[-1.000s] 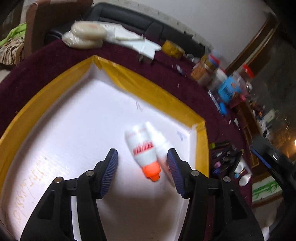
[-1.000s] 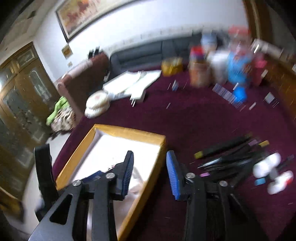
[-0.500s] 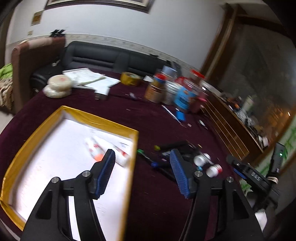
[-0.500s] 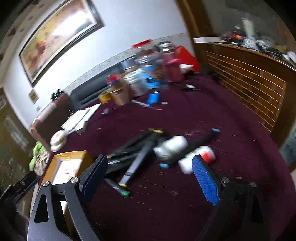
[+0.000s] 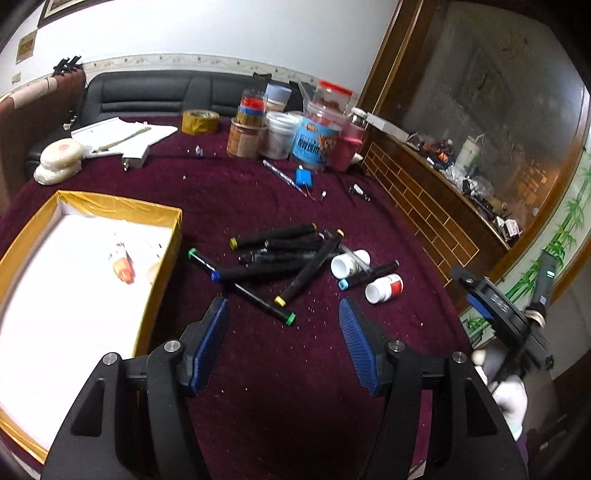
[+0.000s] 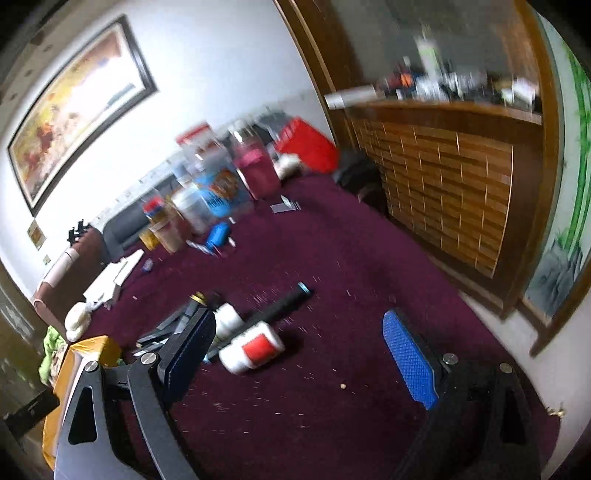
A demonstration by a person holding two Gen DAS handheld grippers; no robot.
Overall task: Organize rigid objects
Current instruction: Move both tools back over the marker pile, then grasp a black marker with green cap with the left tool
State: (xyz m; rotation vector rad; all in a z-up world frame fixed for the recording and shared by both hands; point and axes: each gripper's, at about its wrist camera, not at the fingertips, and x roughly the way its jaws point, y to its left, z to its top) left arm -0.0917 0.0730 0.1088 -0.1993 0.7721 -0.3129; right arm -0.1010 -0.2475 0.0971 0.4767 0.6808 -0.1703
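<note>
Black markers [image 5: 280,258] now ahead, tray [image 5: 155,291] leftward

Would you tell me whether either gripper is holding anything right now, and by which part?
Nothing is held. The left gripper is open above the cloth short of the markers, and the right gripper is open near the red-labelled bottle.

Room: white wall [image 5: 221,33] with a patterned border strip, bearing a dark-framed painting [image 6: 74,110] in yellow and red. Furniture — black leather sofa [image 5: 147,92] at the wall, brown armchair [image 5: 33,107] beside it, wooden slatted cabinet [image 6: 443,192] with cluttered top. Surface [image 5: 314,369] covered in maroon cloth.
</note>
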